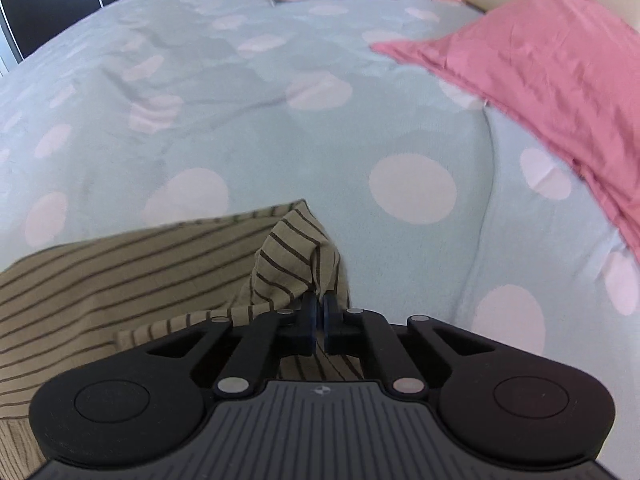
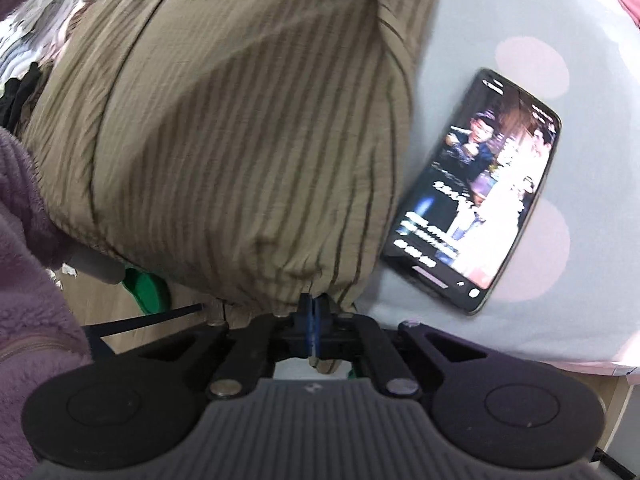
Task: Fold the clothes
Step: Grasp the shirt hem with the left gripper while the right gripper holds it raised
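Note:
A khaki garment with thin dark stripes (image 1: 132, 272) lies on the bed at the lower left of the left wrist view. My left gripper (image 1: 319, 304) is shut on a bunched corner of it, which stands up just ahead of the fingertips. In the right wrist view the same striped garment (image 2: 248, 128) fills the middle and upper left, rumpled and hanging over the bed's edge. My right gripper (image 2: 313, 304) is shut on its gathered hem at the bottom.
The bed has a pale blue cover with pink dots (image 1: 280, 128). Pink pillows (image 1: 552, 72) lie at the right and far end. A phone (image 2: 476, 196) with a lit screen rests just right of the garment. A purple fleece sleeve (image 2: 28, 272) is at the left.

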Tool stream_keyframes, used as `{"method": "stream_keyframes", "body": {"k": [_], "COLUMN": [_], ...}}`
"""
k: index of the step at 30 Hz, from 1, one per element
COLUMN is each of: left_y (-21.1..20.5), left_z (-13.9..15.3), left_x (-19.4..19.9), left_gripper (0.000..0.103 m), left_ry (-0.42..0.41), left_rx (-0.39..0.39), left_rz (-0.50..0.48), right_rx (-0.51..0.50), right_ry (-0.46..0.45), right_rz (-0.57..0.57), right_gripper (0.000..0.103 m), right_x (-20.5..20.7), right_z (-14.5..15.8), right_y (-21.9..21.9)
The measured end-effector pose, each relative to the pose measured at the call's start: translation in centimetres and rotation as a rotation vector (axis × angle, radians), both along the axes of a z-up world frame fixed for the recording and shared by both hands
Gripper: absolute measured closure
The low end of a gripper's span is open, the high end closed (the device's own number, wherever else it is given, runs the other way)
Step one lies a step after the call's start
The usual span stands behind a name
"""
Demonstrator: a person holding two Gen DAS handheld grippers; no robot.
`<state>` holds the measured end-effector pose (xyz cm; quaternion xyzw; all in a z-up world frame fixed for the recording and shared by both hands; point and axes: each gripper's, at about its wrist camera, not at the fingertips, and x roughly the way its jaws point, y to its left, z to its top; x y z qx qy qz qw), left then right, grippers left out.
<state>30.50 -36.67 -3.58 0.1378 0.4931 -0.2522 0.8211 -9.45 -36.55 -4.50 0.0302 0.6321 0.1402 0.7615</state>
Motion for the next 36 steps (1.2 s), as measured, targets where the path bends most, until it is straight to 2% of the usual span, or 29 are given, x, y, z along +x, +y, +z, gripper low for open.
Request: {"method": "stream_keyframes", "body": {"k": [4, 9, 14, 21, 25, 30, 36], "left_y": [2.3, 5.2, 7.6, 13.1, 17.6, 23.8, 29.1], "left_z": [2.6, 5.1, 6.3, 7.9, 8.0, 6.3, 4.1], "left_x": [0.1, 0.3, 0.6, 1.3, 2.1, 3.3, 4.0], "left_gripper": [0.102, 0.102, 0.103, 0.103, 0.103, 0.103, 0.103], "left_ry": [-0.008, -0.023, -0.027, -0.002, 0.027, 0.062, 0.073], "left_rx": [-0.078, -0.129, -0.178, -0.311, -0.4, -0.501, -0.577], "left_rz": [0.014, 0.036, 0.065, 0.106, 0.157, 0.246, 0.304], "right_rx": [-0.007, -0.015, -0.023, 0.045, 0.075, 0.095, 0.124], "right_ry": [-0.037, -0.061, -0.086, -0.098, -0.082, -0.043, 0.0], "right_rz": [0.031, 0.054, 0.081, 0.189, 0.25, 0.294, 0.334], "right_gripper": [0.102, 0.102, 0.102, 0.102, 0.102, 0.102, 0.102], "right_x": [-0.7, -1.1, -0.7, 0.7, 1.3, 2.4, 3.5], "right_z": [1.6, 2.5, 3.5, 4.5, 5.4, 4.9, 4.6], "right_y": [1.8, 3.4, 4.7, 9.5, 11.8, 14.5, 17.0]}}
